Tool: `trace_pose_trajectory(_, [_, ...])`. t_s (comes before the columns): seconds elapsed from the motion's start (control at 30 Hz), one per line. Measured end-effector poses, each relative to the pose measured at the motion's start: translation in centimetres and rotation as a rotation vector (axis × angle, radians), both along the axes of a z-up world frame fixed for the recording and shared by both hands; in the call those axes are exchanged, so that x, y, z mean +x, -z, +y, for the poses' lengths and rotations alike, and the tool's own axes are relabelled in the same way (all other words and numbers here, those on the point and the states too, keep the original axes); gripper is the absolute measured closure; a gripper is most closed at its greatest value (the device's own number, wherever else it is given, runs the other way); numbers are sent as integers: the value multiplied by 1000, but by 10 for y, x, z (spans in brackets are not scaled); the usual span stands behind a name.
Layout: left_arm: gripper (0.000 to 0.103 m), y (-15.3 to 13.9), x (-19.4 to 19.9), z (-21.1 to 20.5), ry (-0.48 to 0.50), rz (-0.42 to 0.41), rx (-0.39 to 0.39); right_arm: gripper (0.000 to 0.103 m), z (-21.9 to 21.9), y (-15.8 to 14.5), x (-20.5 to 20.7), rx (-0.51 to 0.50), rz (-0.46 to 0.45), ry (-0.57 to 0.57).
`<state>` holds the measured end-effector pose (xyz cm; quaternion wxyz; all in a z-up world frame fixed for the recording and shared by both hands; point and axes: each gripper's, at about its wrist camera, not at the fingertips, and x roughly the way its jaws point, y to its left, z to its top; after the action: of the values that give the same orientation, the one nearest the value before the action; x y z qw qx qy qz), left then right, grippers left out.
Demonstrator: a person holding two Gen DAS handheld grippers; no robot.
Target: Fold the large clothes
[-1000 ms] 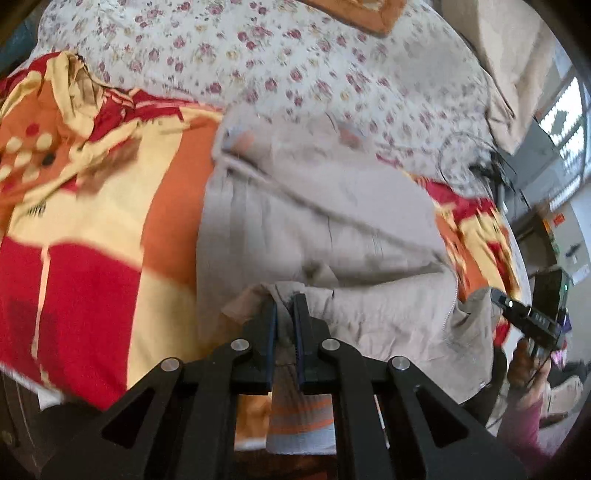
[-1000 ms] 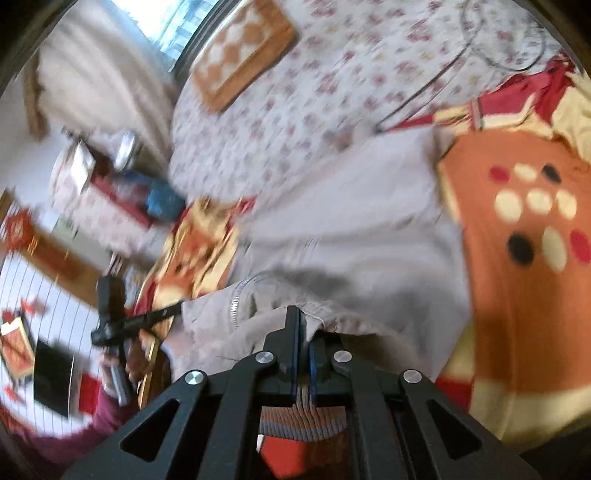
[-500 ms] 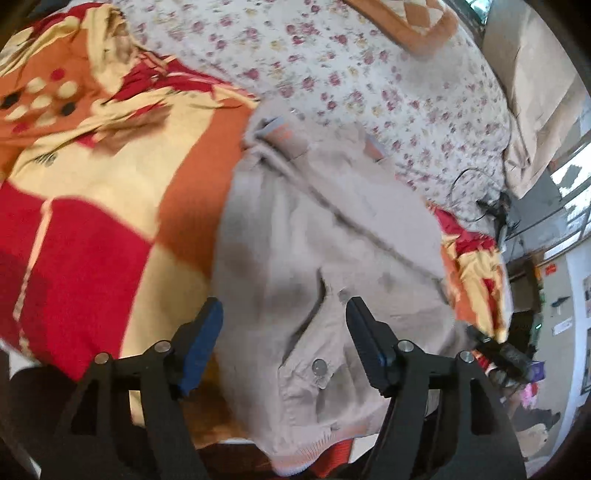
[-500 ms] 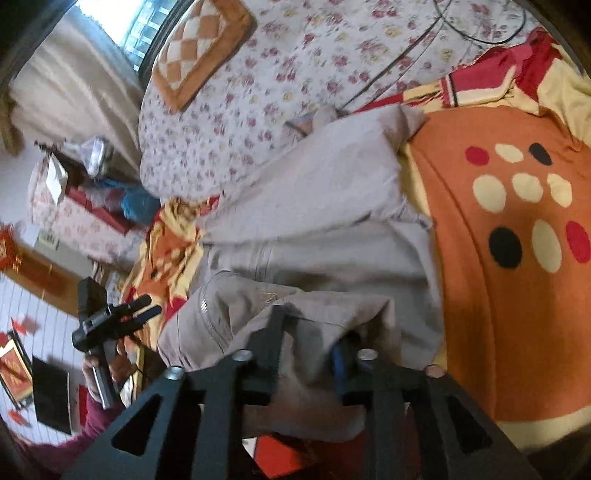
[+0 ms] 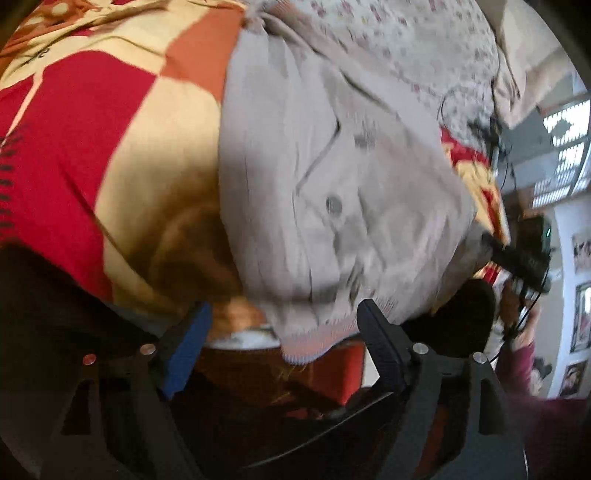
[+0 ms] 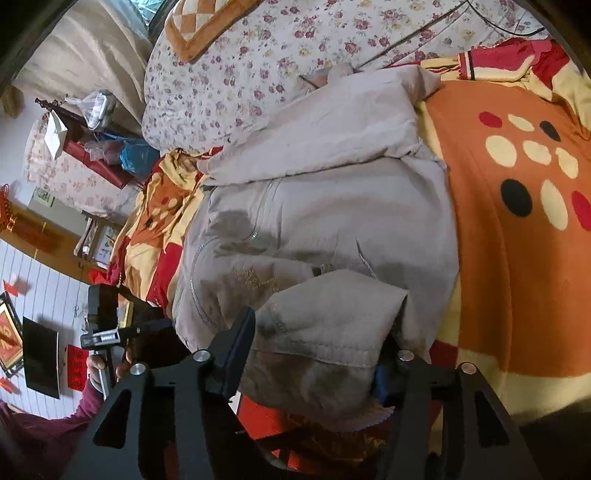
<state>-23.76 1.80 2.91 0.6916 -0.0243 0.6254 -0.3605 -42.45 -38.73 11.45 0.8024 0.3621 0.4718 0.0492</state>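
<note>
A beige-grey jacket (image 5: 332,177) lies spread on a bed, its ribbed hem hanging over the near edge; it also shows in the right wrist view (image 6: 332,206). My left gripper (image 5: 284,332) is open and empty, its jaws wide apart either side of the hem. My right gripper (image 6: 317,339) is open, its jaws standing either side of a folded-over flap of the jacket (image 6: 325,317) without pinching it. The right gripper shows in the left wrist view (image 5: 517,254), and the left one shows in the right wrist view (image 6: 107,328).
A red, orange and cream blanket (image 5: 110,122) lies under the jacket, with dots (image 6: 528,177) on its right part. A floral sheet (image 6: 277,55) and a checked cushion (image 6: 199,26) lie beyond. A black cable (image 5: 480,125) runs at the right. Cluttered furniture (image 6: 96,147) stands left of the bed.
Both grippers were shut on the jacket's hem a second ago; both have opened and let it go. The jacket dropped onto the bed and the grippers drew back toward the near edge.
</note>
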Motion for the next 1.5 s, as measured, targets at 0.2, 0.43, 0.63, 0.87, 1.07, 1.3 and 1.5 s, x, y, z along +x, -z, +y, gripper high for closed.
trace_pose_trajectory(0.2, [21,22,-22,-29,93,-27,89,42,3,3,-2,7,10,-11])
trace_pose_trajectory(0.43, [21,34,-18,-45,12,-15,86,38,9,4,-7,-7,21,-37])
trace_pose_trajectory(0.63, [72,12,-36,-54,137,-124,94,77,20,18,-14,19,41,-74])
trace_pose_trajectory(0.87, [89,-73,-22,-29,89,-235,-132,87,31,-33,-18,77,-155,-128])
trace_pose_trajectory(1.07, [89,-111,21,-32,-8,-361,-153,87,9,-57,-3,100,-251,-25])
trace_pose_trajectory(1.3, [89,-138,74,-57,-105,-459,-203,87,-27,-60,40,128,-278,134])
trace_pose_trajectory(1.5, [89,-135,129,-109,-130,-503,-152,87,-63,-61,86,97,-275,185])
